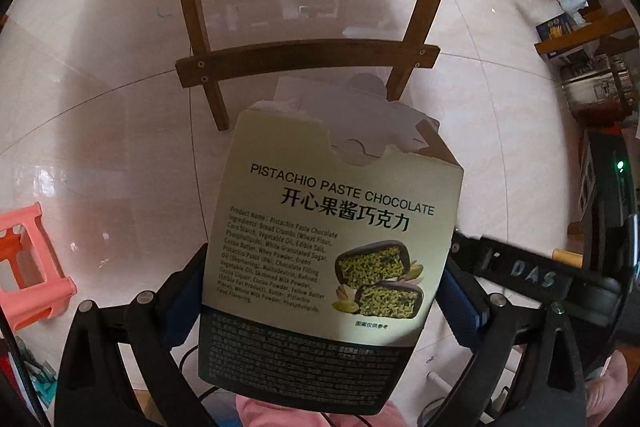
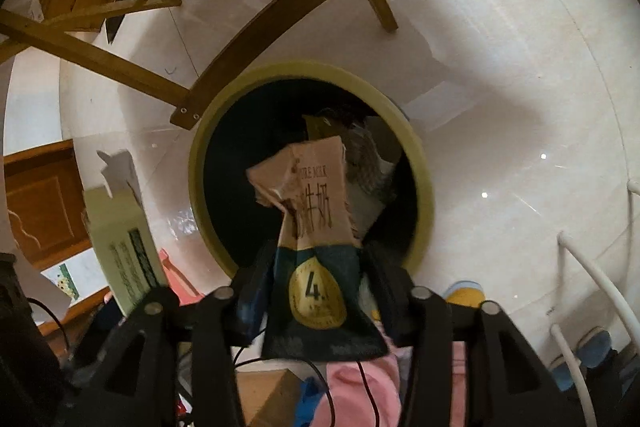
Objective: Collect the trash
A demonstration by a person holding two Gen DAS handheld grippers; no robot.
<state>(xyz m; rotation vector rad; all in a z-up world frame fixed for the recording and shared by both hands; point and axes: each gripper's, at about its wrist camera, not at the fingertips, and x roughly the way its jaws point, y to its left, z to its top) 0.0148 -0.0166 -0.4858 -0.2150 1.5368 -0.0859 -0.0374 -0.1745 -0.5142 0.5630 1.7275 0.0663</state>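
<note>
Progress: While both pieces of trash are held above the floor, nothing from either claw has yet been deposited; the bin point(image 2: 420, 163) already contains crumpled waste, so part of the collecting is judged done.
Milk carton point(image 2: 316, 227): positioned directly over the bin mouth, between the fingers of the right gripper point(image 2: 320, 291). Its jaws stand wide, and a gap shows beside the carton on the right; the carton is judged released or nearly so.
Carton material: thin coated paperboard, crushed and creased, tan upper part, dark lower part with a round yellow emblem.
Chocolate box point(image 1: 332, 235): held to the left of the bin, beside its rim, clamped between the blue pads of the left gripper point(image 1: 320, 291).
Box material: smooth printed card, flat-sided, pale green face, torn white flaps at the open top.
Bin: round, olive-yellow rim, dark interior.
Remaining: the carton is to be dropped in; the box is to be carried over the bin and let go.
Surroundings: glossy pale floor tiles point(image 2: 500, 67); curved wooden chair legs point(image 2: 280, 15) behind the bin.
</note>
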